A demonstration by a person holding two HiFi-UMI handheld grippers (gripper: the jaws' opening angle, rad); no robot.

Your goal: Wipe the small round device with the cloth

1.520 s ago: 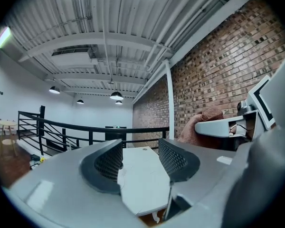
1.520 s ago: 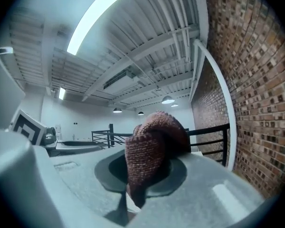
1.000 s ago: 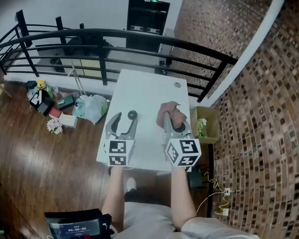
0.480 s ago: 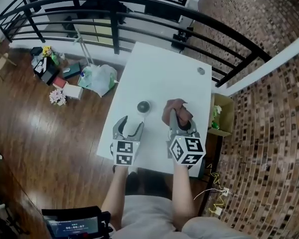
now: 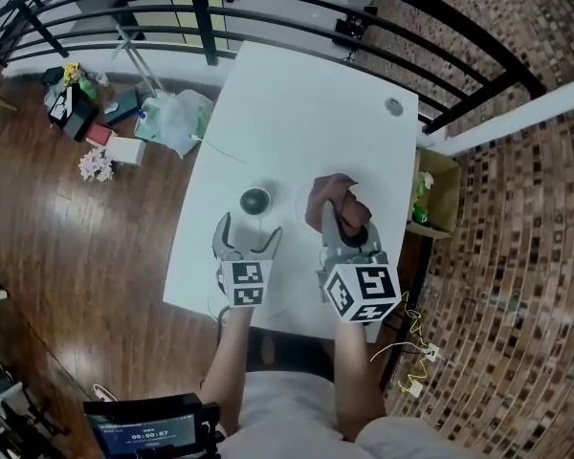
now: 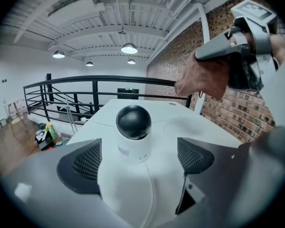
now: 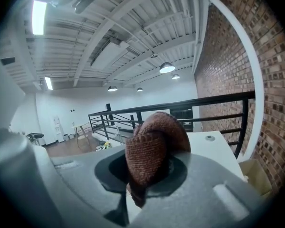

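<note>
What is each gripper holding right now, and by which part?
The right gripper pinches the brown cloth by a bunched fold. The left gripper holds nothing; its jaws, just opened wide, leave the small round device untouched.

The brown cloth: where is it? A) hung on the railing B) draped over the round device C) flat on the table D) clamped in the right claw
D: in the right gripper view the right claw is shut on the bunched brown cloth.

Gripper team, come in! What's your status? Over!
Left gripper open, jaws just opened wide, empty. Right gripper shut on reddish-brown knitted cloth. Small round white device with black dome untouched on white table, just ahead of left jaws. Nothing between cloth and device.
</note>
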